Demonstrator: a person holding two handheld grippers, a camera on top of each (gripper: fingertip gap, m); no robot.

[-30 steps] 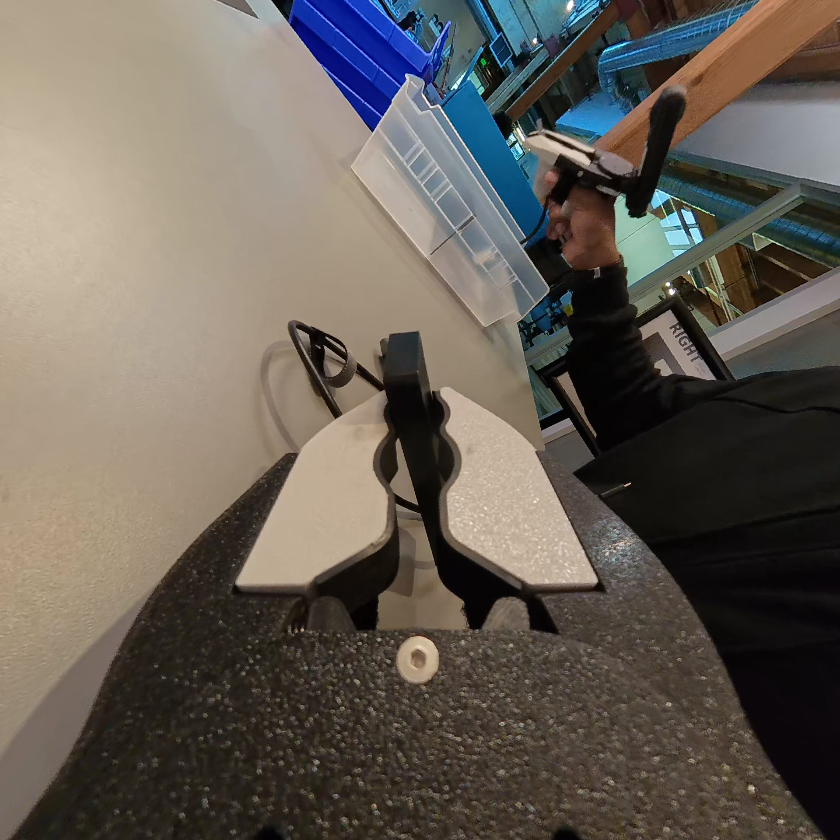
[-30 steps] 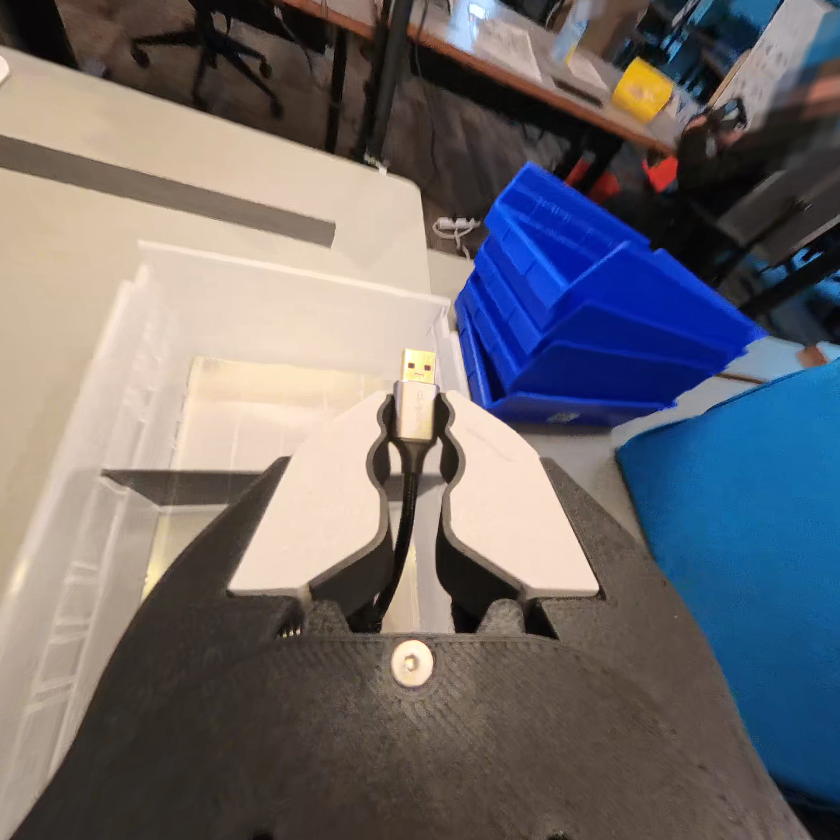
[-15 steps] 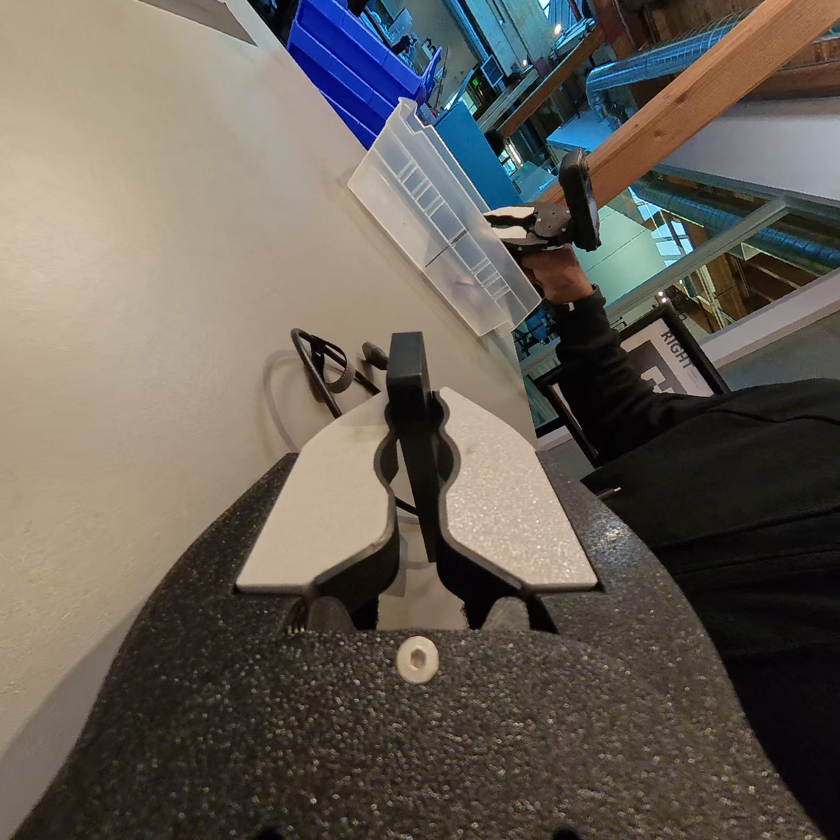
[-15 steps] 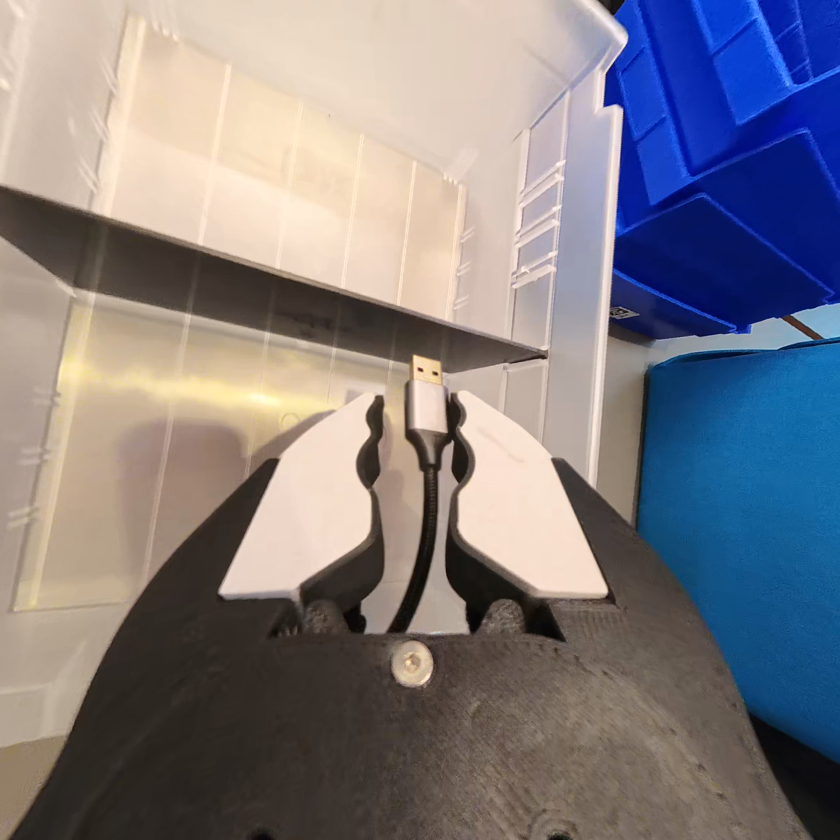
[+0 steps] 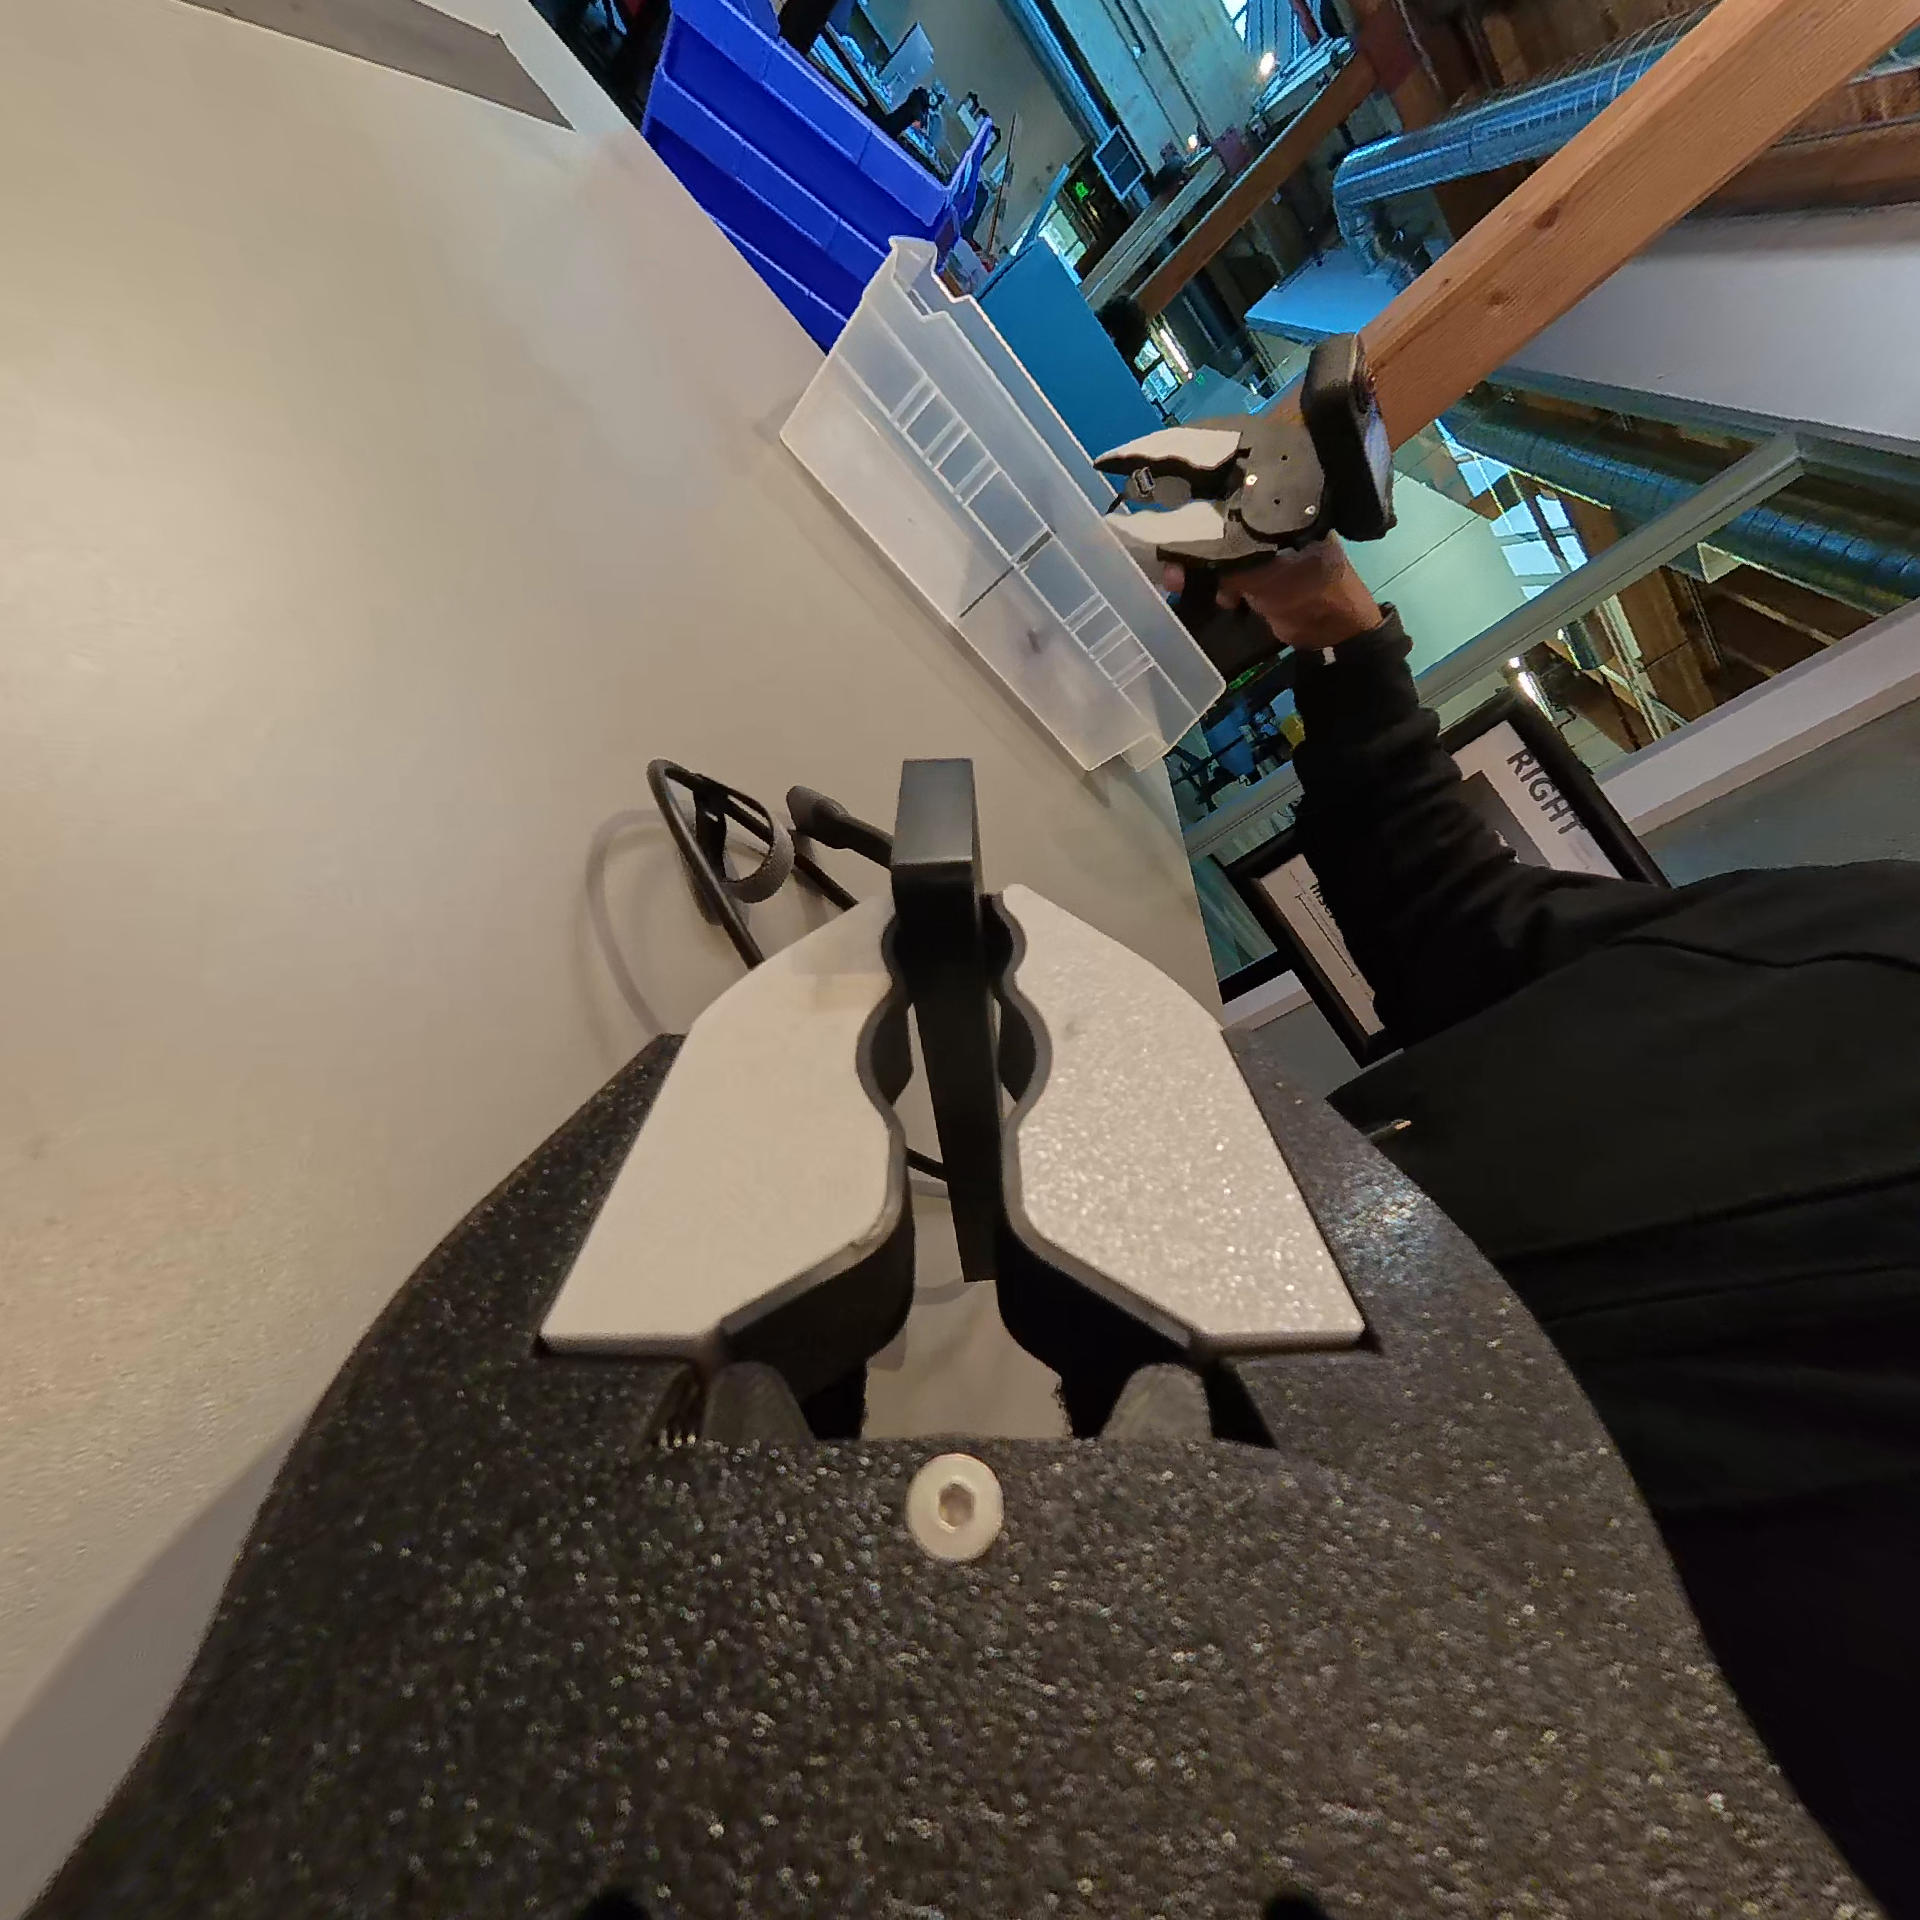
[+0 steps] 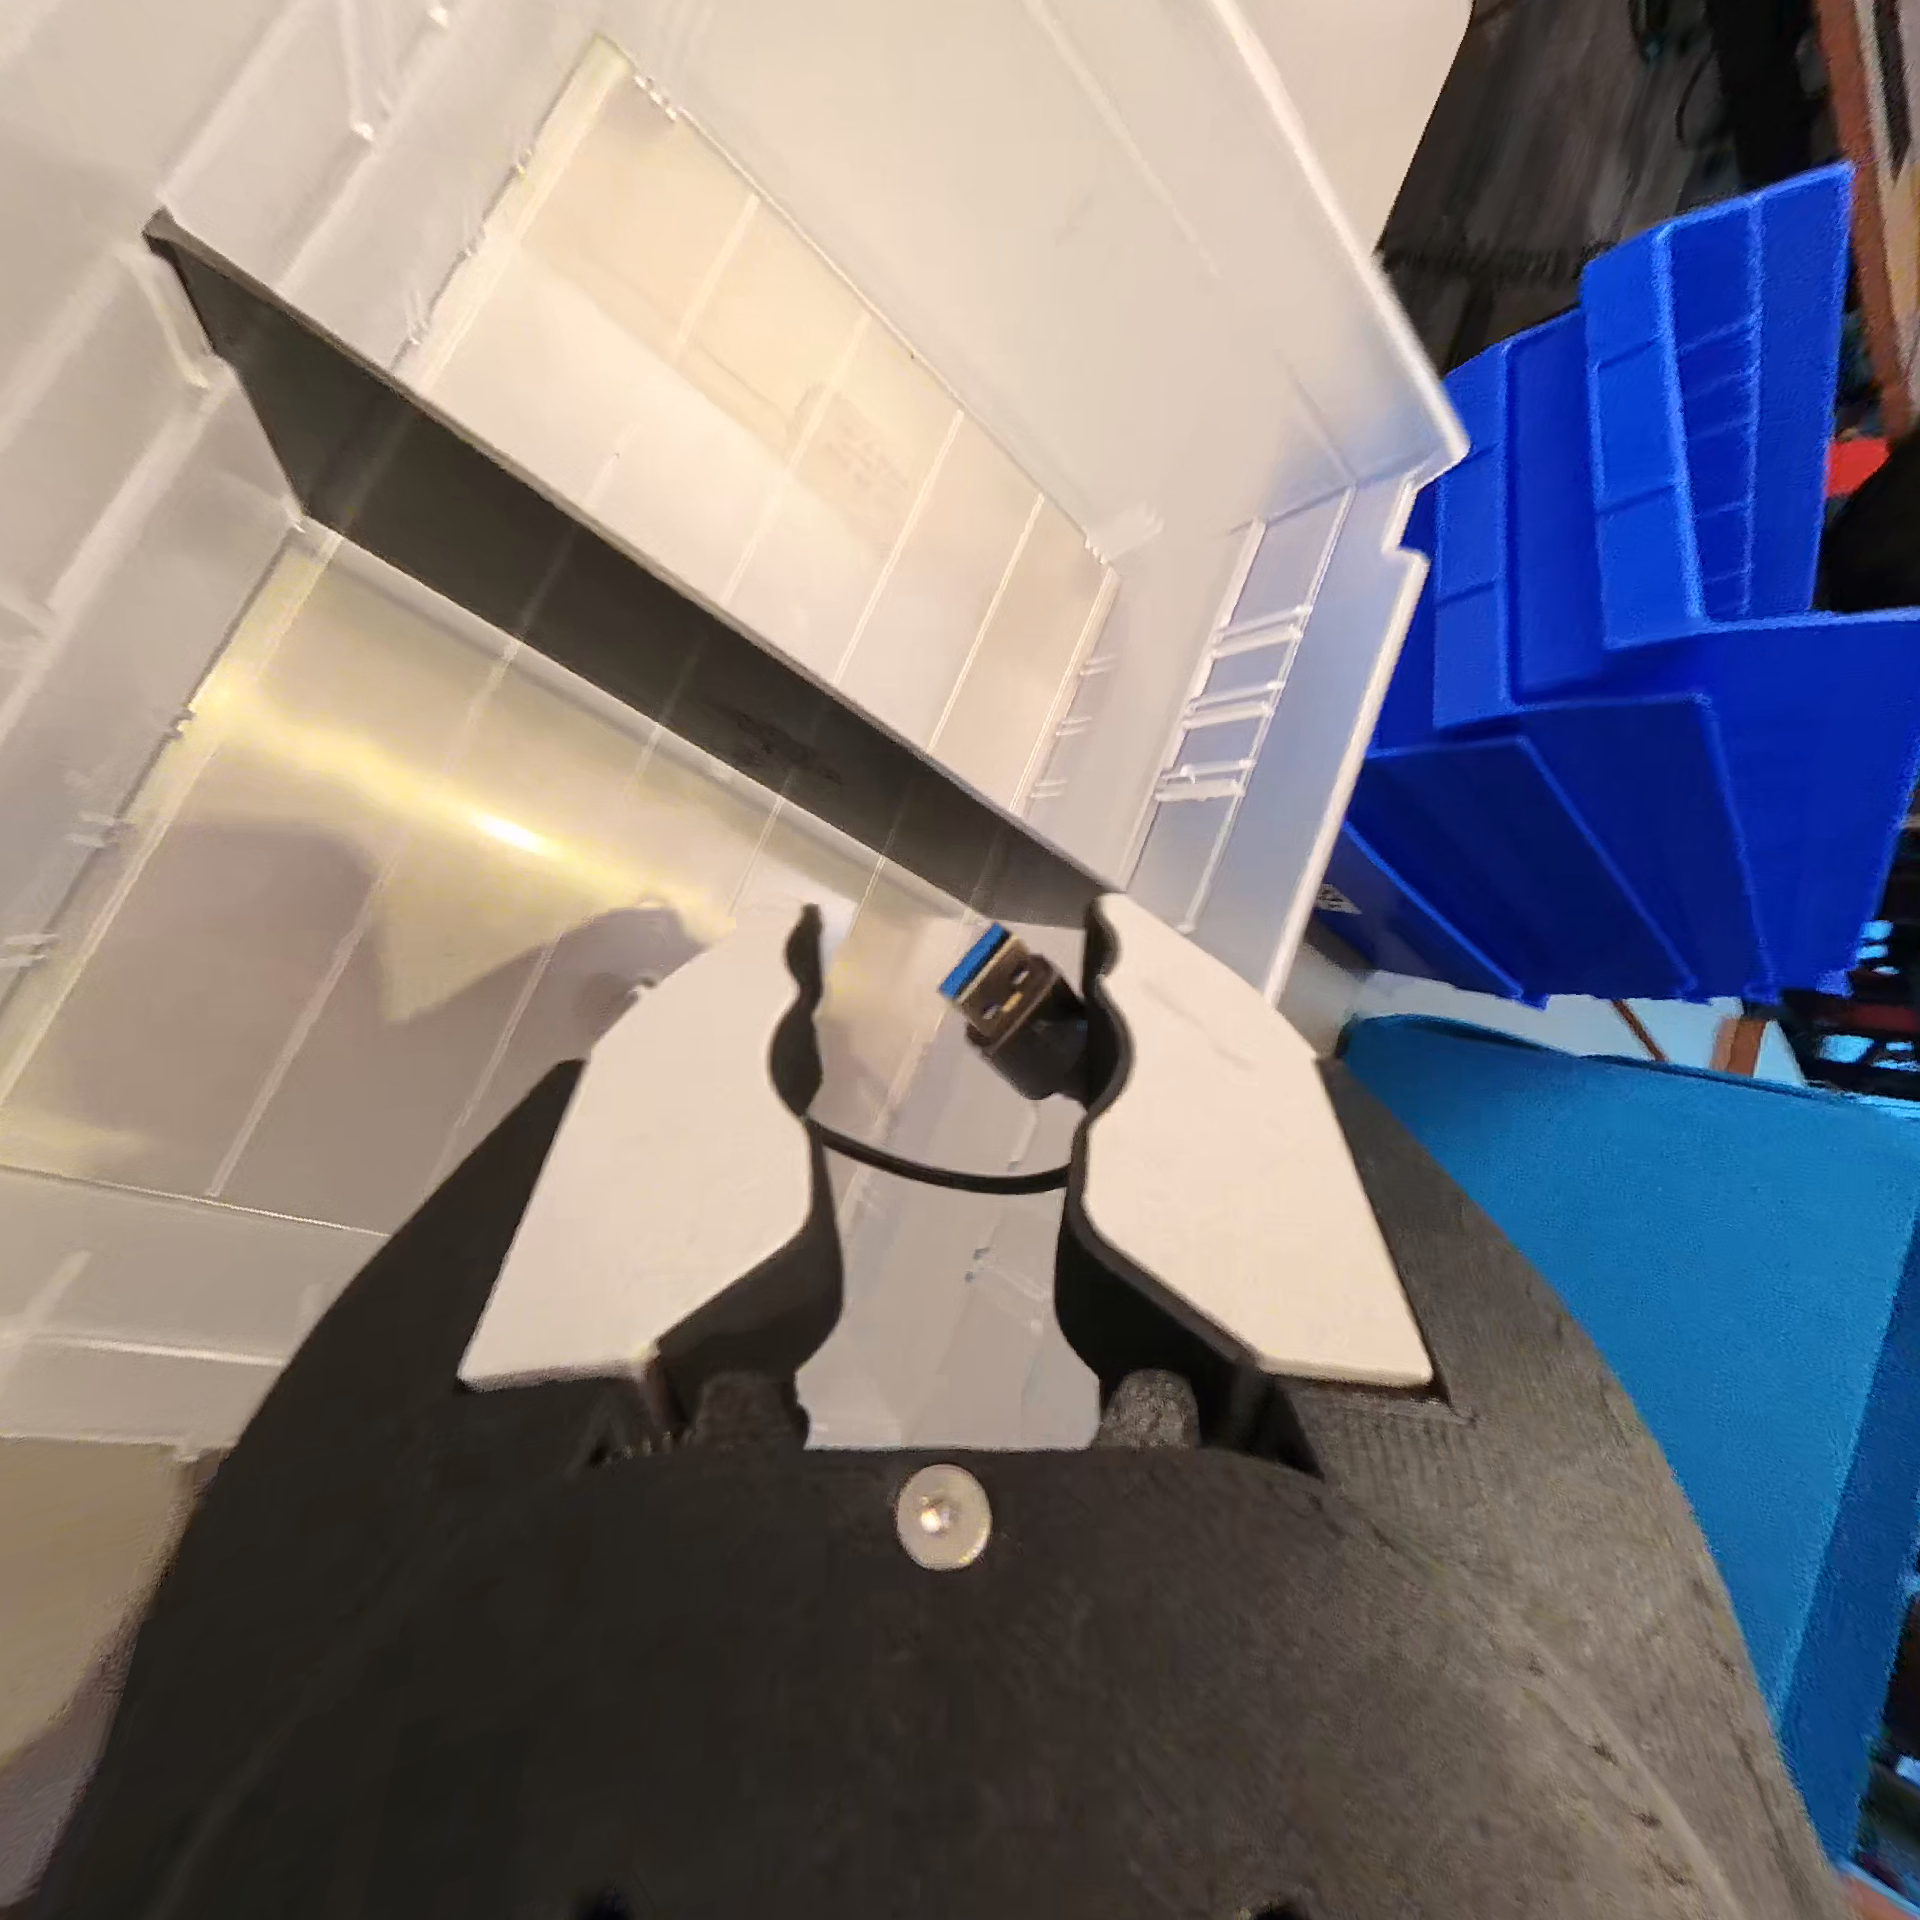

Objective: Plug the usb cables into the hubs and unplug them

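USB plug is lying loose between the parted fingers of the right tool.
Left tool is clenching a black hub; clear bin is sitting at 1 o'clock.

Black hub, blue-tongued USB plug, clear bin, blue bins, grey-white tongs fingers

Two claws: left claw, right claw.
One flat black hub, edge-on.
One USB plug with blue insert, thin black cable attached.
One coiled black cable bundle on worktop, one strap around it.
One clear plastic bin; one dark divider inside, making two compartments.
Blue bins: stacked, at least three, exact count unclear.
One person's hand, one black sleeve.
One framed sign.
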